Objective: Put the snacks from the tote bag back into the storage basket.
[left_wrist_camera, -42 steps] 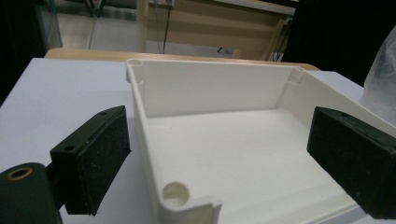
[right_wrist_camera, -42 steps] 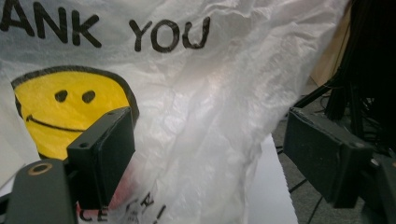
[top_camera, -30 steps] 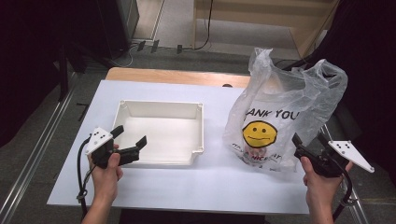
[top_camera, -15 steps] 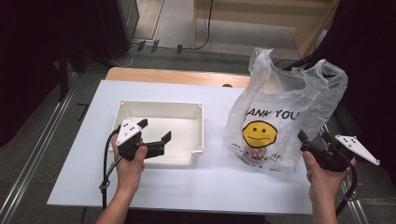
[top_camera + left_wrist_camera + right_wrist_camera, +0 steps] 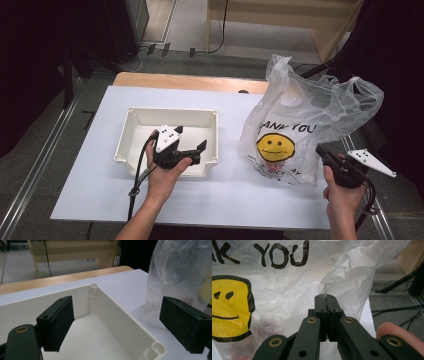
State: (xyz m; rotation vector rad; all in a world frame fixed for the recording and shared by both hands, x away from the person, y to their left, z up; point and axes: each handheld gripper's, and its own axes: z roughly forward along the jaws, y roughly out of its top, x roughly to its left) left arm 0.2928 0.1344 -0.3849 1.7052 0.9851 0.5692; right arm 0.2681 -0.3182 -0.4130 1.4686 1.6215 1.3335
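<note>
Pinching a fold of the plastic bag, the right gripper has just closed; it should lift gently (thin film tears). Left gripper hovers wide open, empty, over the tray.

1. Overhead light is falling evenly on the white table; surroundings are lying in deep shadow.
2. Plastic bag is catching soft sheen, without harsh glare.
3. Near jaws in both gripper views are showing slightly blurred; background is softening.
</note>
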